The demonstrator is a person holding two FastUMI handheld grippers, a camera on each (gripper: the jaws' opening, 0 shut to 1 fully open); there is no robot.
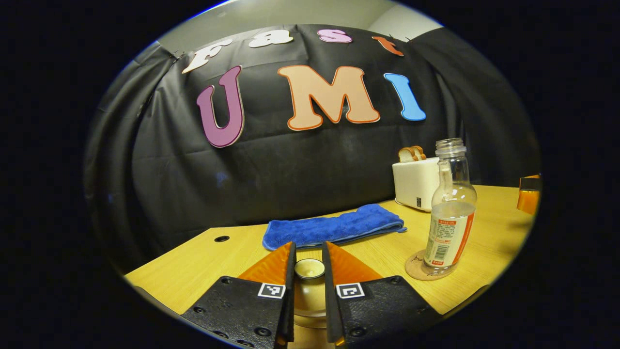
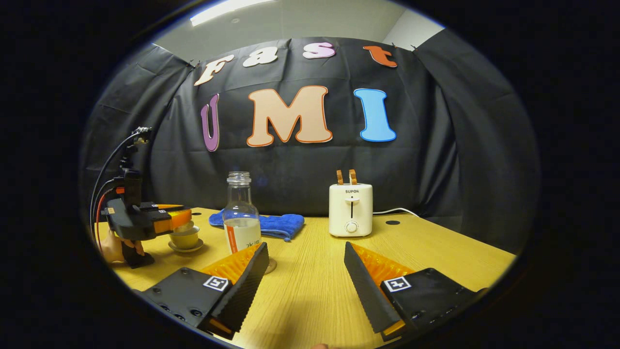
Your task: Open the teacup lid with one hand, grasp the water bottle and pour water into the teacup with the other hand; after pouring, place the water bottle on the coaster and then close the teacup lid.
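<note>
My left gripper (image 1: 309,271) has its fingers drawn close on either side of the teacup lid (image 1: 309,268), gripping its knob. In the right gripper view the lid sits over the teacup (image 2: 184,238), which stands on its saucer near the table's left edge; whether the lid is seated I cannot tell. My hand (image 2: 112,248) shows behind the left gripper there.

My right gripper (image 2: 306,271) is spread wide and holds nothing; bare table (image 2: 450,257) lies between and ahead of its fingers.

The water bottle (image 1: 449,213), uncapped and partly filled, stands upright on the round coaster (image 1: 415,269), just right of the teacup and apart from both grippers. Behind it lies a folded blue cloth (image 1: 334,229) against the wall, and a white toaster (image 2: 350,209) with bread slices stands at the rear. The right half of the table is open up to its front and right edges.
</note>
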